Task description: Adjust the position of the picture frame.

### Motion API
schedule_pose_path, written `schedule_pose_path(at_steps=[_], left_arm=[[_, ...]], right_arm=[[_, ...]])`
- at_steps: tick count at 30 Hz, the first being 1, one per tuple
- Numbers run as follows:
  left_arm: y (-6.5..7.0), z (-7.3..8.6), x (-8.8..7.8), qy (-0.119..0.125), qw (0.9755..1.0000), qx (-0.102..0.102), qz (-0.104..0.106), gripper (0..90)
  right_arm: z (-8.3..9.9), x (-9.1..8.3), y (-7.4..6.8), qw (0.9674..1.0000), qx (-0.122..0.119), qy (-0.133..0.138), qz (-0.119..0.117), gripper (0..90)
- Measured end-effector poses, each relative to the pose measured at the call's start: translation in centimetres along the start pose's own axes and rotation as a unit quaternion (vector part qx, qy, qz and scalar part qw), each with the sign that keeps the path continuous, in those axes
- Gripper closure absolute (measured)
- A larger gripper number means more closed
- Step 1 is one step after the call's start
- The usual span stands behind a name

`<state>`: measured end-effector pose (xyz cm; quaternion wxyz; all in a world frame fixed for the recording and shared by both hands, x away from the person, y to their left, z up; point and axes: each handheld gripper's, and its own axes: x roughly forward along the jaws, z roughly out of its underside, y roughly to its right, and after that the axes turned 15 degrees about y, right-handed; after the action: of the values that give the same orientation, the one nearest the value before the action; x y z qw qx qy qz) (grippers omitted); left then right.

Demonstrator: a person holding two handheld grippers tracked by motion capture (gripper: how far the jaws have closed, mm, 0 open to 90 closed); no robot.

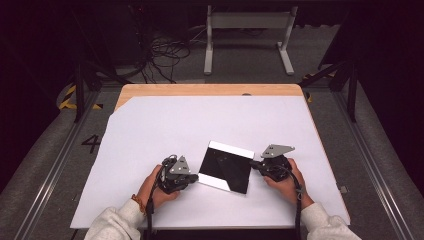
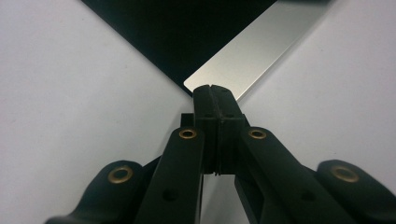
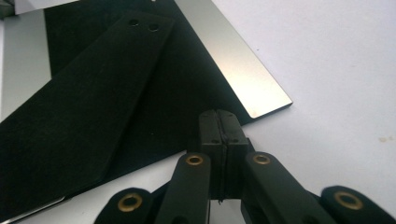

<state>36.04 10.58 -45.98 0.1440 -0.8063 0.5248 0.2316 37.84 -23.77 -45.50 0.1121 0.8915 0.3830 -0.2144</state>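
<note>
White sheet [image 1: 150,145] covers wooden table [image 1: 210,90]. On sheet, near front middle: flat black board [image 1: 225,167] with silver strips along two opposite edges, lying skewed. Darker black flap [image 3: 84,98] with two small holes rests on board's face. No container in sight. Left gripper [image 1: 194,177] at board's near left corner, jaws pressed together, tips at silver strip's corner [image 2: 198,84], nothing pinched. Right gripper [image 1: 254,163] at board's right edge, jaws pressed together, empty, tips over black edge.
</note>
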Motion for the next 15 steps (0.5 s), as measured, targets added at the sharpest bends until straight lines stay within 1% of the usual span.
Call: schedule_pose_path(at_steps=[3,6,10,15], left_arm=[[0.07,0.02,-0.02,0.000,1.0000,-0.002,0.000,90.0],[0.03,0.12,0.00,0.005,0.9999,-0.007,0.005,90.0],[0.09,0.14,-0.04,0.005,1.0000,-0.004,0.005,90.0],[0.26,0.22,-0.06,0.007,0.9999,-0.006,0.005,90.0]], right_arm=[[-0.03,0.10,0.08,1.0000,0.003,0.000,0.002,90.0],[-0.04,0.20,0.08,1.0000,0.003,0.002,0.005,90.0],[-0.09,0.37,0.22,1.0000,0.007,0.003,0.006,90.0],[-0.19,0.58,0.31,0.9999,0.006,0.004,0.007,90.0]])
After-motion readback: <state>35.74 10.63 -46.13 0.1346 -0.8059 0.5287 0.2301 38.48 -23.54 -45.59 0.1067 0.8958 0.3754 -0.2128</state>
